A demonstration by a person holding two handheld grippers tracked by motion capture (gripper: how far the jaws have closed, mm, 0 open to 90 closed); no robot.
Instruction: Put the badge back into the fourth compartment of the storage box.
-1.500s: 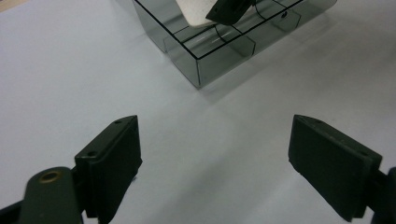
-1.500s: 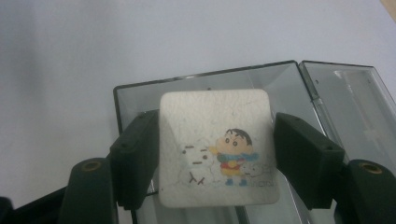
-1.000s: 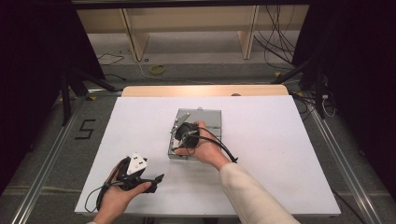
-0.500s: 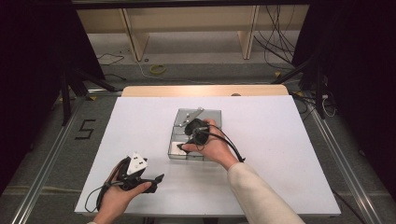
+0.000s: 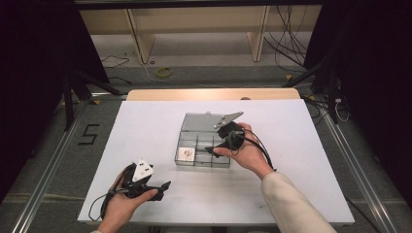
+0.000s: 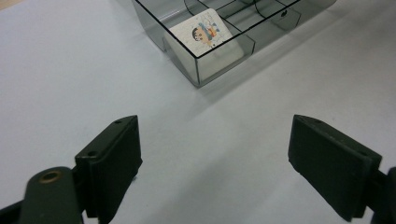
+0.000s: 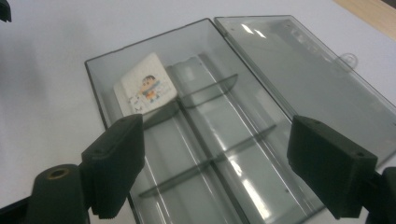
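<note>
My left claw (image 5: 163, 186) sits idle at about 7 o'clock on the white surface (image 5: 145, 126), jaws spread wide with bare surface between them. I leave it parked there, since moving it would only crowd the box.

Going right, the clear compartment box (image 5: 180, 148) lies near the middle of the surface with its lid (image 7: 299, 70) folded flat open toward 12 o'clock. 1 small cartoon tile (image 5: 186, 154) rests in the corner compartment at the box's 8 o'clock end, leaning a little against a divider in the left claw's view (image 6: 207, 29). The other compartments look bare.

My right claw (image 5: 216, 147) hovers above the box's 3 o'clock half. Its jaws have just been opening and now stand wide with nothing between them; through them I see dividers (image 7: 205, 163) and the tile (image 7: 145, 88) off toward 10 o'clock.

I judge the tile has been dropped off and this is the retreat. To do it well I would lift straight up before travelling sideways, keep the jaws above the box walls so a pad cannot catch a divider or drag the light box, and steer clear of the open lid, which looks easy to flip shut.
</note>
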